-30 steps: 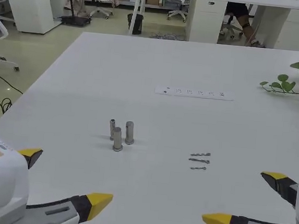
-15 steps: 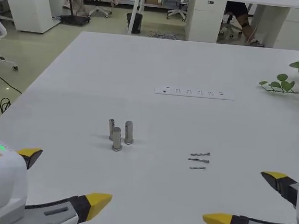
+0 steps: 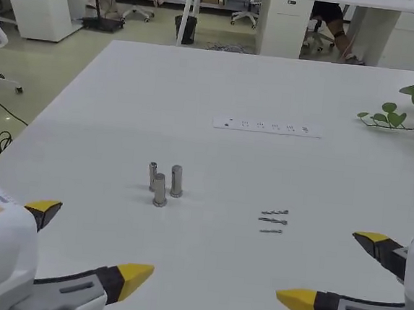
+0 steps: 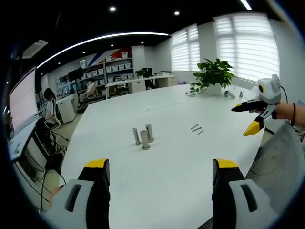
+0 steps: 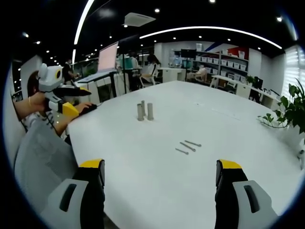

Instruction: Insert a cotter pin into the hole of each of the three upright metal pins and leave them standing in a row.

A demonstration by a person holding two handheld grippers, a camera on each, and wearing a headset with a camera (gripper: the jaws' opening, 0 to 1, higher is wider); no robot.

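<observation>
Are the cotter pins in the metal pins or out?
Out: three cotter pins lie on the table, apart from the upright metal pins.

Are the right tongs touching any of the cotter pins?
Apart. The head view shows bare table between the open right tongs and the three cotter pins. The right gripper view shows the same gap.

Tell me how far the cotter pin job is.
Done: nothing; the three metal pins stand clustered, the cotter pins lie loose on the table. In hand: nothing; left gripper and right gripper are open. Left: all three insertions and the row.
</observation>
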